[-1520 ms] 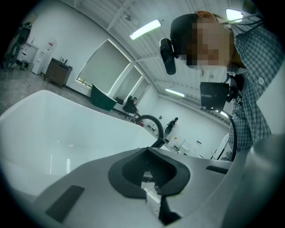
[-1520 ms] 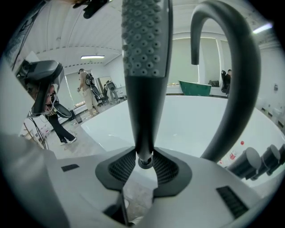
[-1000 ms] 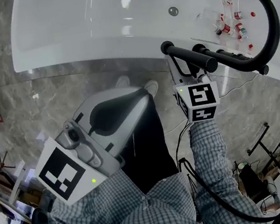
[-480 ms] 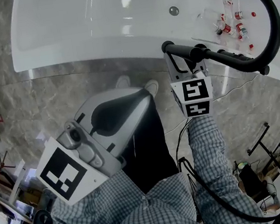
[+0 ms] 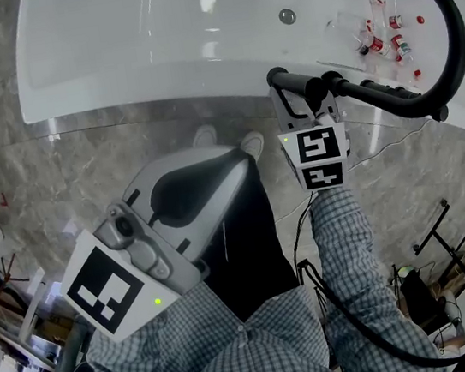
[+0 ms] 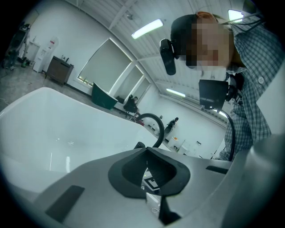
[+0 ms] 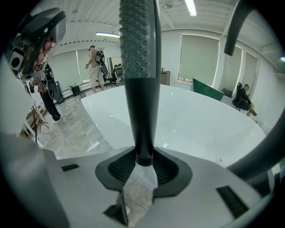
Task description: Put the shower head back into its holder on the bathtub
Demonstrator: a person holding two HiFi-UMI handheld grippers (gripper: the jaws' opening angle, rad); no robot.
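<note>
In the head view my right gripper (image 5: 317, 106) is shut on the black shower head (image 5: 295, 85), held over the near rim of the white bathtub (image 5: 132, 92). Its black hose (image 5: 449, 27) arcs to the right above the tub's corner. In the right gripper view the shower head (image 7: 139, 67) rises straight up from between the jaws of the right gripper (image 7: 143, 161), its dotted face toward the camera. My left gripper (image 5: 227, 162) hangs low at the left, shut on nothing, away from the tub. I cannot make out a holder on the tub.
Several small bottles (image 5: 385, 38) lie on the tub's right rim, and a round metal fitting (image 5: 287, 17) sits in the tub wall. Grey marble floor (image 5: 83, 168) runs in front of the tub. Black stands and cables (image 5: 437, 254) are at lower right.
My right gripper has shifted slightly left and toward the tub, carrying the shower head with it. The left gripper has stayed put.
</note>
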